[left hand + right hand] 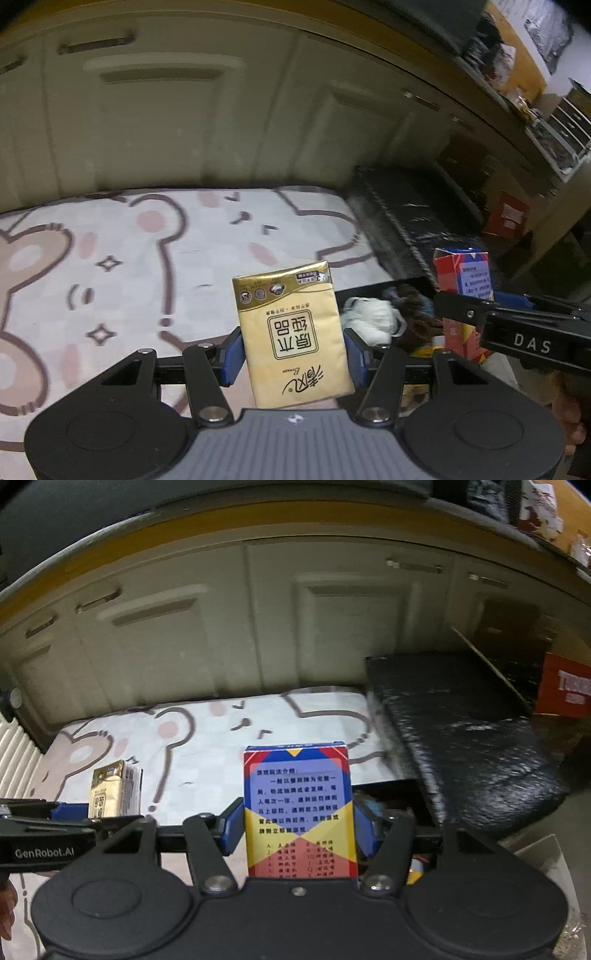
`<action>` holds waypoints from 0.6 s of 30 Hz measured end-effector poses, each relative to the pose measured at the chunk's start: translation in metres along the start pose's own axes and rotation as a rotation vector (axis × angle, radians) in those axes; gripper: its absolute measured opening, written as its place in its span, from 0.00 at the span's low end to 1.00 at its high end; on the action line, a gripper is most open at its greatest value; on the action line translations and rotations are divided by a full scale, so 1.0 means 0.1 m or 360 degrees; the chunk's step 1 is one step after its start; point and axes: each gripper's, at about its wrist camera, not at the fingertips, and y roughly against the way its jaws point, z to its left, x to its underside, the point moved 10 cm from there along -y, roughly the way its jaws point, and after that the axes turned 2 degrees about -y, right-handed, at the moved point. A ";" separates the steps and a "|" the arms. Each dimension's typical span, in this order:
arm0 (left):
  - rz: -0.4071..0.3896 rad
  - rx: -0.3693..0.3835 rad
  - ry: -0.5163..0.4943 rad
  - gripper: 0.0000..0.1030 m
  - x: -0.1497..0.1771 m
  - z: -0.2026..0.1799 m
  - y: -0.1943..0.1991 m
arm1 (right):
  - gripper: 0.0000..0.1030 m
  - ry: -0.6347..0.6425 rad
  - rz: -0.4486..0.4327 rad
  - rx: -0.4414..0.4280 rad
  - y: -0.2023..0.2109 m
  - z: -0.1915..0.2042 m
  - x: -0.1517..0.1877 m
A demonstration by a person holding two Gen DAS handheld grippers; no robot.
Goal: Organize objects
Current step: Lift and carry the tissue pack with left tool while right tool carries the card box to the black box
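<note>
right now my left gripper (293,349) has its jaws clenched on a gold tissue pack (293,332), blue pads pressed to both long sides. the pack stands upright between them, its printing upside down to my camera, lifted above the bear mat (110,258). my right gripper (299,827) has its jaws clenched on a card box (300,812), red, blue and yellow, also upright, its back panel of text facing the camera. from the left wrist view that box (463,284) sits off to the right of the pack, near but apart. from the right wrist view the pack (114,788) shows at the left over the mat (207,753). below and between the two loads lies an open dark bin (391,317) with white and brown soft things inside; i cannot tell what they are. a black lid (461,731) leans behind it. pale cabinet doors (184,638) stand at the back.
</note>
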 end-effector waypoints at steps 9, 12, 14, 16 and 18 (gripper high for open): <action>0.0043 0.0117 -0.0017 0.54 0.03 -0.43 -0.23 | 0.59 -0.0069 0.0010 0.0056 0.00 -0.40 0.07; 0.0060 0.0158 -0.0029 0.54 0.05 -0.58 -0.31 | 0.59 -0.0108 0.0015 0.0081 -0.02 -0.55 0.10; 0.0078 0.0185 -0.0035 0.54 0.07 -0.67 -0.36 | 0.59 -0.0140 0.0021 0.0090 -0.03 -0.64 0.12; 0.0096 0.0207 -0.0046 0.54 0.09 -0.76 -0.41 | 0.59 -0.0157 0.0024 0.0103 -0.04 -0.72 0.14; 0.0111 0.0228 -0.0057 0.54 0.11 -0.84 -0.47 | 0.59 -0.0168 0.0026 0.0120 -0.05 -0.79 0.16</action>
